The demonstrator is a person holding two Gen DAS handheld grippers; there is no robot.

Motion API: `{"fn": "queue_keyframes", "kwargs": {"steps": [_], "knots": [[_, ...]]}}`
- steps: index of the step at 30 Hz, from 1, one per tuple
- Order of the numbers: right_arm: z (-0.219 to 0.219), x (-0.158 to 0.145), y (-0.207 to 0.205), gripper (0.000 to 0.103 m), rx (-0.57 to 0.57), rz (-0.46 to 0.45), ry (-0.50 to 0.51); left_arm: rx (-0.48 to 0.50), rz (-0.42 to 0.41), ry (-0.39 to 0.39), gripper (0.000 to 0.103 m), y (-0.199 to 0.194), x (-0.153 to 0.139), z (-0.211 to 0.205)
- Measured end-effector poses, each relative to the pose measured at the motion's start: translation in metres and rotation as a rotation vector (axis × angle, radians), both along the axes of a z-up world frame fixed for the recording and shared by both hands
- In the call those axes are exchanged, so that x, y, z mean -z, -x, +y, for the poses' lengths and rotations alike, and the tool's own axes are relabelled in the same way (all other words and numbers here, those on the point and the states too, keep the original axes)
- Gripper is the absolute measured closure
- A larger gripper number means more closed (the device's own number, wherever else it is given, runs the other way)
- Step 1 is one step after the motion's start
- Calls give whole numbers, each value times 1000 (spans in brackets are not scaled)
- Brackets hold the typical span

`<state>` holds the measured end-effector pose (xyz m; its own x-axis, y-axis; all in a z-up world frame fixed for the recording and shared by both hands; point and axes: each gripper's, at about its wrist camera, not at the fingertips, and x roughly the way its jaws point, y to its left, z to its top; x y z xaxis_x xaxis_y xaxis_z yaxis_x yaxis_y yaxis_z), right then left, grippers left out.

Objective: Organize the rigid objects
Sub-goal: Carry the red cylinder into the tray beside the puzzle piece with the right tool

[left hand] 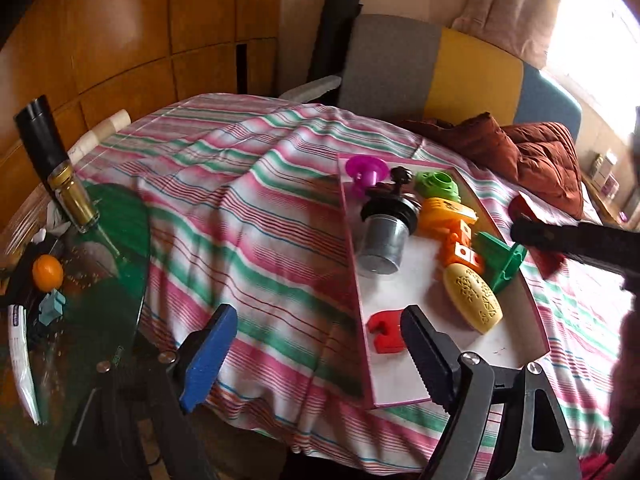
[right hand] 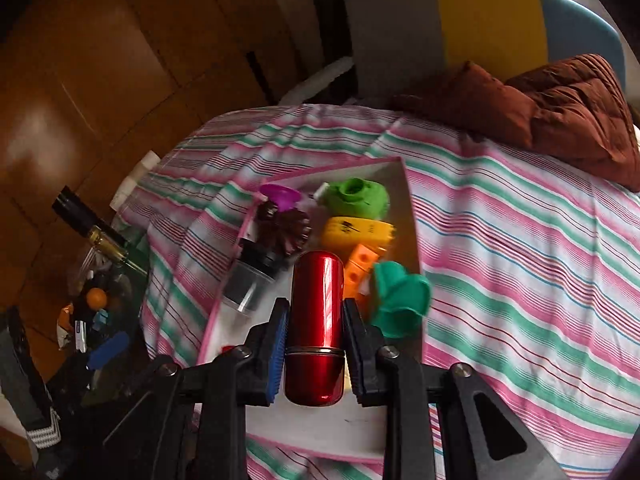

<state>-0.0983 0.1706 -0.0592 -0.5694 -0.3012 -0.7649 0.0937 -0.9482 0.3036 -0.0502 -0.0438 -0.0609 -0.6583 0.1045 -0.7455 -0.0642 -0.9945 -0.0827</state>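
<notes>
**Red cylinder clamped above the tray**

Nearest the right wrist camera, the right gripper [right hand: 314, 354] is clamped on a glossy red cylinder [right hand: 316, 320]. One blue pad [right hand: 279, 354] and one black pad press its opposite sides near the seamed end. The cylinder's long axis runs along the fingers, its rounded end pointing forward and away from the camera, over the pink-rimmed tray [right hand: 412, 216]. The tray rests on a striped cloth [right hand: 520, 260] and holds a yellow block [right hand: 358, 234], a green ring piece [right hand: 356, 198], orange cubes [right hand: 360, 268], a purple piece [right hand: 278, 194] and a clear jar with a dark lid [right hand: 250, 284]. A teal piece [right hand: 400, 300] lies just right of the cylinder.

In the left wrist view, the left gripper [left hand: 316, 352] stands with its jaws apart and nothing between them, at the tray's near left edge. A red block [left hand: 384, 332] lies on the tray floor just beside the black finger.
</notes>
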Motion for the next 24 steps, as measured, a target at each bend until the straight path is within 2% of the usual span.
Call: {"fn": "queue_keyframes", "kwargs": {"steps": [3,5,8,10,12,15,18,24], "knots": [[-23,9,23,78,-1,-42,4,-18,-7,1,18,2,1,-5],[-29,24,37,77,-4,-91,29,-31,-10,-10,14,2,2,-9],[-36,49,53,77,-4,-189,52,-50,-14,-2,0,3,1,-11],[-35,59,54,76,19,-228,53,-52,-12,15,0,4,-1,-9],[-32,56,45,73,5,-191,68,-59,4,36,0,3,-3,-7],[-29,42,24,64,-18,-107,14,-62,15,32,0,2,-7,-5],[-27,26,0,62,-14,-17,-80,-76,11,3,0,0,-10,-3],[-11,6,-43,62,122,88,-259,-96,0,-25,0,-8,-10,4]]}}
